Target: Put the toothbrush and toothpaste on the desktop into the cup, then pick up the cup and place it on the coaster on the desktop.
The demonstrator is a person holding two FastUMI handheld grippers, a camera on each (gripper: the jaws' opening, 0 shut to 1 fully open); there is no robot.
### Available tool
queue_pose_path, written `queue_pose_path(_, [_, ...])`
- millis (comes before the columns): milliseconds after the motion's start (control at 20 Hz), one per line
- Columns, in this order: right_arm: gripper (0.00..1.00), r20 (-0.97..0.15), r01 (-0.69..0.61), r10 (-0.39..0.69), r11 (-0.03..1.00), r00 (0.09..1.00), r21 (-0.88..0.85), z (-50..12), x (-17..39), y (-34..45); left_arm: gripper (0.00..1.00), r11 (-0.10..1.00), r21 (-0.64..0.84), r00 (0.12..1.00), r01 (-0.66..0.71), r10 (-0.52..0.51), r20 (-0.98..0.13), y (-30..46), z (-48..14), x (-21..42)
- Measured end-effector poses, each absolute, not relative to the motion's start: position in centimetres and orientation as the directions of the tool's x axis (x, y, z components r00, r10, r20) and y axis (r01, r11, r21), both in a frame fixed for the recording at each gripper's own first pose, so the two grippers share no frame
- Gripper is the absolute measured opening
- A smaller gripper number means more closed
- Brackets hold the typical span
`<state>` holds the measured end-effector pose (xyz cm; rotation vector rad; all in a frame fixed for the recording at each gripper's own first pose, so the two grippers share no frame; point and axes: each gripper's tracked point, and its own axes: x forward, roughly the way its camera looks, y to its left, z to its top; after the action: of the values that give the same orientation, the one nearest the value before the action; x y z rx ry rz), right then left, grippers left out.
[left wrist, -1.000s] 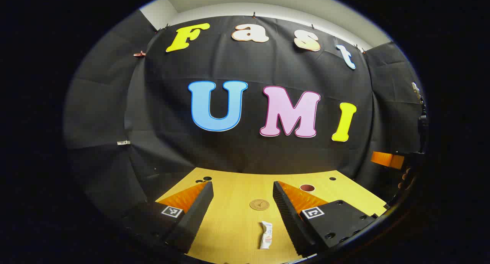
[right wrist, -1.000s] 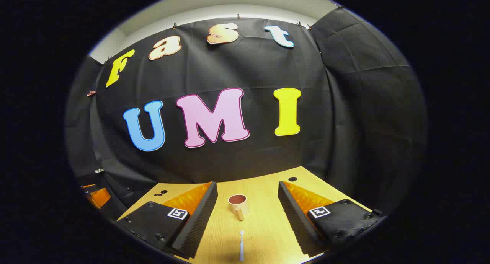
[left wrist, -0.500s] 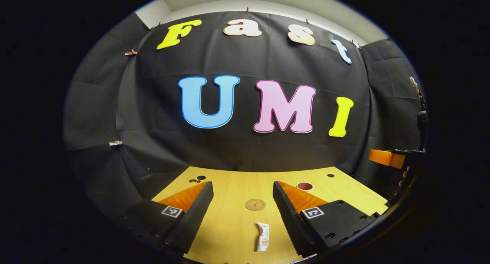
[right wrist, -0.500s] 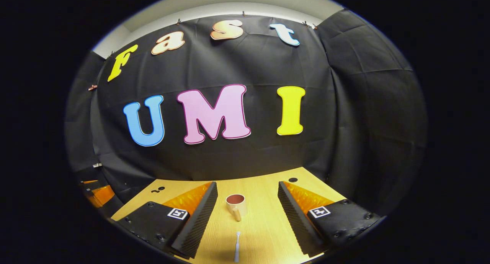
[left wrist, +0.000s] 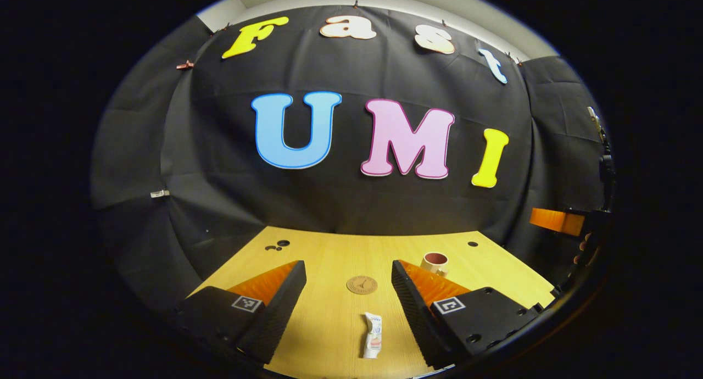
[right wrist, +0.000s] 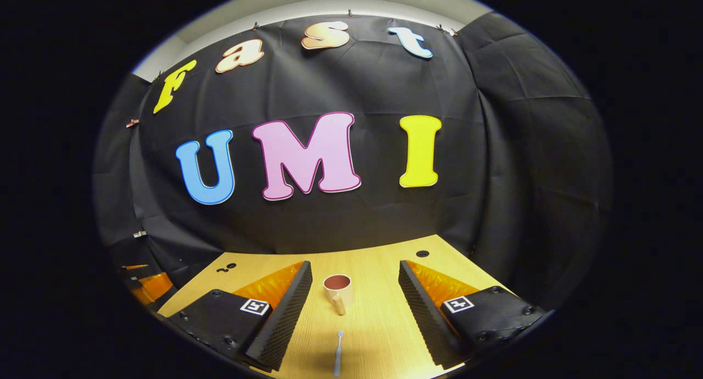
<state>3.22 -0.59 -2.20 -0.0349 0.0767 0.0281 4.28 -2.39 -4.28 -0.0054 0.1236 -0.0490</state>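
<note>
In the left gripper view a small white toothpaste tube (left wrist: 372, 335) lies on the wooden desktop (left wrist: 329, 258), between the wide-open fingers of my left gripper (left wrist: 348, 269) and closer to me than their tips. A round brown coaster (left wrist: 362, 284) lies beyond the tube. A beige cup (left wrist: 435, 262) with a dark inside peeks over the right finger. In the right gripper view the cup (right wrist: 337, 289) stands upright ahead, handle toward me, and a pale toothbrush (right wrist: 338, 359) lies lengthwise in front of it. My right gripper (right wrist: 355, 269) is open and holds nothing.
The desktop (right wrist: 379, 313) has small dark holes near its far corners (left wrist: 283, 243) (right wrist: 422, 253). The black cloth wall stands just behind the desk's far edge. The other gripper's orange body (left wrist: 554, 221) and a hand show at the right edge of the left gripper view.
Both grippers have risen or tilted down a little, so more desktop shows. The cup's body now shows beside the left gripper's right finger. Nothing on the desk has moved.
</note>
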Motion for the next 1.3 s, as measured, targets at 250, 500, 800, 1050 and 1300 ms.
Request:
queue_pose_path(250, [0.98, -0.149, -0.094, 0.084, 0.994, 0.985, -0.057, -4.5, 3.7, -0.4, 0.98, 0.999, -0.039, 0.964, 0.038, -0.046, -0.260, -3.1, -10.2, 5.7])
queue_pose_path(500, [0.98, -0.218, -0.134, 0.123, 0.990, 0.968, -0.035, -6.8, 5.4, -1.1, 0.97, 0.994, 0.053, 0.927, 0.097, -0.071, -0.369, -5.2, -16.5, 7.4])
queue_pose_path(800, [0.98, -0.275, -0.196, 0.179, 0.980, 0.945, -0.037, -9.2, 8.1, -2.8, 0.96, 0.986, 0.099, 0.848, 0.137, -0.064, -0.527, -6.6, -23.7, 9.4])
queue_pose_path(1050, [0.98, -0.364, -0.238, 0.220, 0.971, 0.905, -0.004, -12.5, 9.0, -4.5, 0.97, 0.988, 0.088, 0.753, 0.124, -0.036, -0.657, -6.6, -29.6, 10.5])
queue_pose_path(1300, [0.98, -0.446, -0.261, 0.243, 0.965, 0.862, 0.023, -16.0, 10.0, -5.4, 0.96, 0.990, 0.088, 0.702, 0.109, -0.014, -0.712, -7.0, -32.6, 11.2])
